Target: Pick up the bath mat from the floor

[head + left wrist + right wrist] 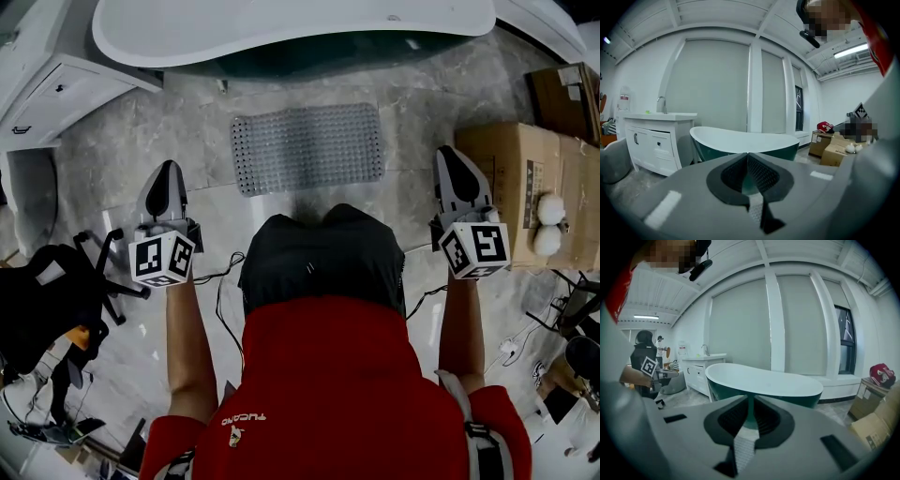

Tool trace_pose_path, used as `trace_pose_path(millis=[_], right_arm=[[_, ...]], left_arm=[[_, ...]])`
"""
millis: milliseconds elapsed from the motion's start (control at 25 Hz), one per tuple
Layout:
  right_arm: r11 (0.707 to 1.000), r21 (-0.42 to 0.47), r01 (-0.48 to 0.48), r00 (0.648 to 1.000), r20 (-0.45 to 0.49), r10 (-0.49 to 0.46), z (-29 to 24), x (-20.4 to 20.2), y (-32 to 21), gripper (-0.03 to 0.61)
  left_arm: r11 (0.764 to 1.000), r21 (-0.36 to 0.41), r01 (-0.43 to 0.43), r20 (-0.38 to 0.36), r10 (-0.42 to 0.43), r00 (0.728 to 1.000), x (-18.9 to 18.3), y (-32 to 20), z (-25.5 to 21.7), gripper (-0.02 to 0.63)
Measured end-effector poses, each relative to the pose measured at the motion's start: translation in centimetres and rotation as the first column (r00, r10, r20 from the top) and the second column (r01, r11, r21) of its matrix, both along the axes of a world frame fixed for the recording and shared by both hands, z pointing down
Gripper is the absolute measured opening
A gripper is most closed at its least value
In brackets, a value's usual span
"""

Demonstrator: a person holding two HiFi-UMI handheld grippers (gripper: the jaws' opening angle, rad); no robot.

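A grey studded bath mat (307, 147) lies flat on the marble floor in front of the bathtub (291, 28), seen in the head view. My left gripper (166, 178) is held at waist height, left of the mat and nearer to me, jaws shut and empty. My right gripper (452, 169) is held level to the mat's right, also shut and empty. Both gripper views look forward at the tub (740, 143) (761, 383); their jaws (748, 157) (751, 399) meet with nothing between them. The mat is out of sight in both gripper views.
A white vanity cabinet (56, 94) stands at the left. Cardboard boxes (525, 187) sit at the right with two white balls (548, 225) on one. A black office chair (52, 300) is at my left. Cables (220, 281) trail on the floor.
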State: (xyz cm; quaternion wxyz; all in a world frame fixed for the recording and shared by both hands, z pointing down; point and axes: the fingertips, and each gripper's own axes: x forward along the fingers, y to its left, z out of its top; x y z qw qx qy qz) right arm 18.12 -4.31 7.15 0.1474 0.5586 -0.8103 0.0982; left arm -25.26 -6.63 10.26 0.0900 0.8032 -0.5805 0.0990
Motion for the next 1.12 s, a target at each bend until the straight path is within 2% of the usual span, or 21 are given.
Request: trace_pose_path(millis=[200,360,480,640,840,1120], right_arm=[[1.0,-0.007,0.0,1.0,-0.003,0.0,2.8,0.4,-1.0,0.005],[0.999,-0.039,-0.004,1.0,-0.008,0.003,6.0,0.7,-2.1,0.006],[0.996,-0.084,0.008,1.0,-0.01,-0.009,8.7,0.9,-2.6,0.077],[0.991,-0.136,0.018,1.0,-0.022,-0.021,11.9,1.0,-3.3,0.092],[0.978,-0.207,0.019,1.0,-0.006,-0.021,17.1,1.5,-4.3,0.133],[0.966,-0.258,-0.013,1.0,0.01,0.016,23.7,2.6,-5.5,0.182]], left_arm=[[1.0,-0.012,-0.015,0.004,0.015,1.0,0.7,-1.1,2.9,0.006],[0.998,-0.057,-0.03,0.004,0.03,1.0,1.1,-2.2,6.2,0.006],[0.994,-0.103,-0.035,0.015,0.037,0.999,1.5,-2.6,9.0,0.008],[0.987,-0.156,-0.032,0.021,0.036,0.999,1.7,-3.2,12.1,0.019],[0.978,-0.209,-0.025,0.03,0.032,0.999,1.6,-4.3,16.2,0.08],[0.96,-0.279,0.022,0.037,-0.012,0.999,0.7,-5.2,23.2,0.143]])
